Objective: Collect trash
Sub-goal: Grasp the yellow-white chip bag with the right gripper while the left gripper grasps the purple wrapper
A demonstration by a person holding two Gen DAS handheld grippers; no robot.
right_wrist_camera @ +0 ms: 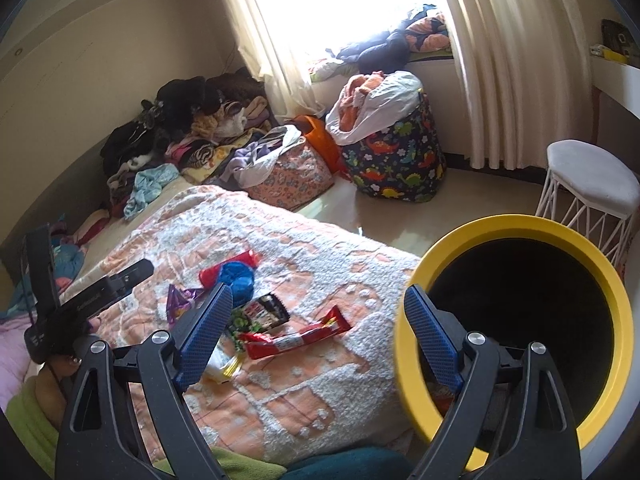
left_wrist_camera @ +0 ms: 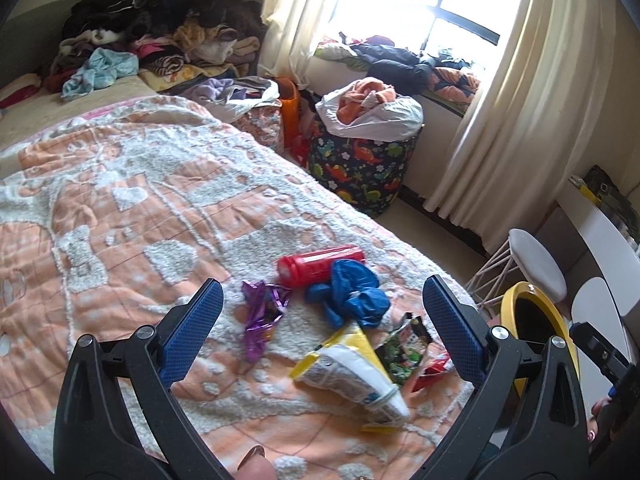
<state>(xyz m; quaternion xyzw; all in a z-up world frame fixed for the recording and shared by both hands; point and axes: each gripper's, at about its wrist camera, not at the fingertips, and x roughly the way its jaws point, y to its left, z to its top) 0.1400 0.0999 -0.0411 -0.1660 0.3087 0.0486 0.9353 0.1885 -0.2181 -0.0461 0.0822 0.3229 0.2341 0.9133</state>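
The trash lies in a loose cluster on the bed's orange-and-white blanket [left_wrist_camera: 132, 216], ahead of and between the fingers of the left gripper [left_wrist_camera: 323, 332]. Nearest those fingers is a white-and-yellow packet [left_wrist_camera: 352, 376], lying low between them, with a green printed wrapper [left_wrist_camera: 404, 350] just beside the right-hand finger [left_wrist_camera: 452, 332]. Farther ahead sit a crumpled purple foil wrapper [left_wrist_camera: 262, 316], closer to the left-hand finger, a bunched blue plastic piece [left_wrist_camera: 348, 292] and, beyond it and touching it, a red cylinder [left_wrist_camera: 320, 264] on its side. The left gripper's fingers stand wide apart, holding and touching nothing. In the right wrist view, a long red wrapper [right_wrist_camera: 296, 336] lies on the blanket between the fingers of the right gripper [right_wrist_camera: 318, 336], ahead of them. The yellow-rimmed bin [right_wrist_camera: 516, 232] with its dark inside stands beside the bed, behind the right-hand finger [right_wrist_camera: 432, 340]. These fingers are likewise spread wide and grip nothing.
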